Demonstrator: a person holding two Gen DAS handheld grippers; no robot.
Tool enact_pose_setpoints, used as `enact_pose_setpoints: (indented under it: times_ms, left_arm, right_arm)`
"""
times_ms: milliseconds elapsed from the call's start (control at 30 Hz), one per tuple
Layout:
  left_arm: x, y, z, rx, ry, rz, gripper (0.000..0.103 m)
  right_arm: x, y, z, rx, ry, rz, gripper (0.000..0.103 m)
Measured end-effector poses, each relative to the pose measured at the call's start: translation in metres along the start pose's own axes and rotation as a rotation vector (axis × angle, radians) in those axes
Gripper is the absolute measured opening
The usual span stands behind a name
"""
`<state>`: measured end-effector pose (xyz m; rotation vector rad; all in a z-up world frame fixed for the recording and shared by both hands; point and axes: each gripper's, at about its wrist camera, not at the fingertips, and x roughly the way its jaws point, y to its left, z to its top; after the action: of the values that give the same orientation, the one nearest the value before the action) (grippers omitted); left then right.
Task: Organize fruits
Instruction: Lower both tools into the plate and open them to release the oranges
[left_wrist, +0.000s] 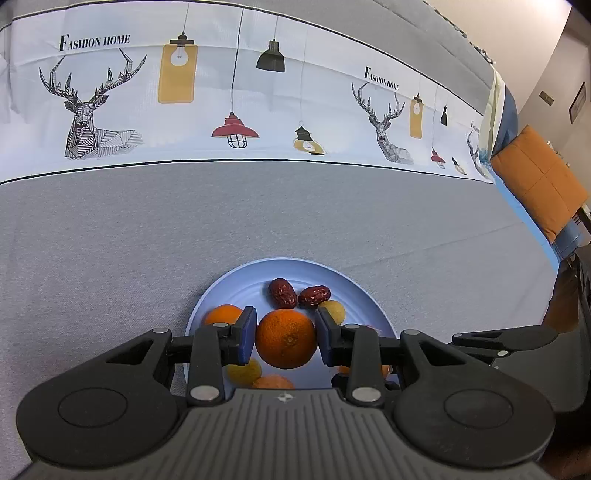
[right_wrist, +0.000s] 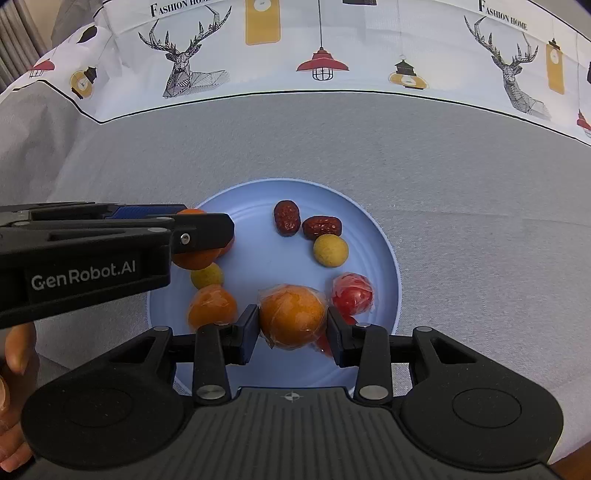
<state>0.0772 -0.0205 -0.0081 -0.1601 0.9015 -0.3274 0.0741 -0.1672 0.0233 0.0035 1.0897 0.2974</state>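
Both hands are mid-grasp over the blue plate (right_wrist: 384, 236) on the grey-clothed desk (right_wrist: 461, 192): the left gripper (left_wrist: 286, 334) has its fingers clamped on a bare orange (left_wrist: 286, 339), and the right gripper (right_wrist: 291, 325) pinches a film-wrapped orange (right_wrist: 291, 317). The sorting looks barely begun, since two red dates (right_wrist: 286, 218), yellow fruits (right_wrist: 330, 250), another wrapped orange (right_wrist: 212, 306) and a wrapped red fruit (right_wrist: 352, 293) lie mixed on the plate.

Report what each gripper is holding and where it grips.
The left gripper clamps a bare round orange by its two sides. The right gripper clamps a plastic-wrapped orange by its sides, above the pale blue plate.

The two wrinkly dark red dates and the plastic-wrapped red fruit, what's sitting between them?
A small round yellow fruit lies between them on the blue plate, in the right wrist view.
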Motion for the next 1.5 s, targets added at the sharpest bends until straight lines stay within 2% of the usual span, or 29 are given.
enact_pose_setpoints:
  times_ms: [1500]
  left_arm:
    - [0.0014,-0.0025,0.0007,0.005,0.001,-0.015,0.038]
  right_arm:
    - [0.0007,0.0017,-0.0002,-0.001,-0.004,-0.005,0.041]
